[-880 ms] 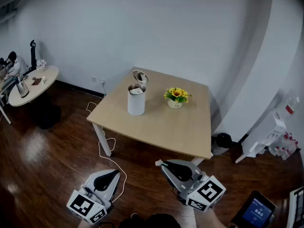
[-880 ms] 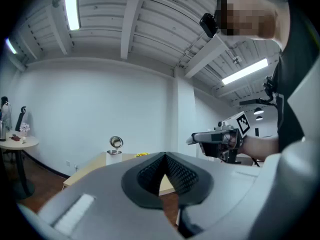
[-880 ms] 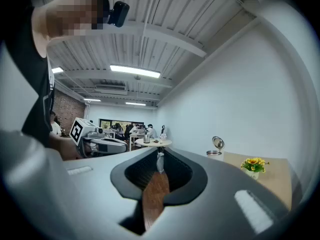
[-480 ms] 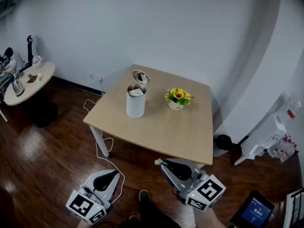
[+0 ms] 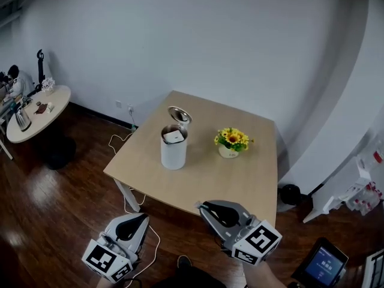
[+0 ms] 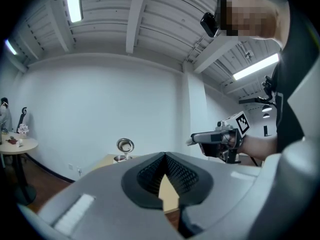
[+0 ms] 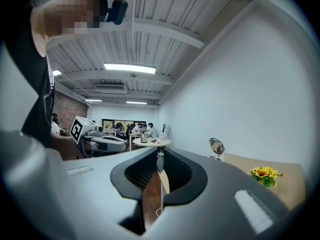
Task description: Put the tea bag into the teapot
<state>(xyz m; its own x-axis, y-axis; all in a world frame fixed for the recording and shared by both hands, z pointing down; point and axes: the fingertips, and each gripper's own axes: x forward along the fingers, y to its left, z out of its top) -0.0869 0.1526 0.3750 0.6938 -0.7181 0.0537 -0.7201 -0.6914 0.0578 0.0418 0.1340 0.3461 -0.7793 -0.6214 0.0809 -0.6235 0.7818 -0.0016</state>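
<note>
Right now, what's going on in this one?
A person stands short of the table with a claw in each hand. The right claw is shut on a small pale scrap, apparently the tea bag; the left claw is shut and empty. The teapot stands on the table, lid open, beside a pot of flowers.

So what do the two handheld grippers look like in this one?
The left gripper and right gripper match: smooth grey, wedge-shaped shells tapering forward, with black ribbed fingers set in a dark recess. At its rear each carries a white cube printed with black square markers. The person wears dark clothing.
</note>
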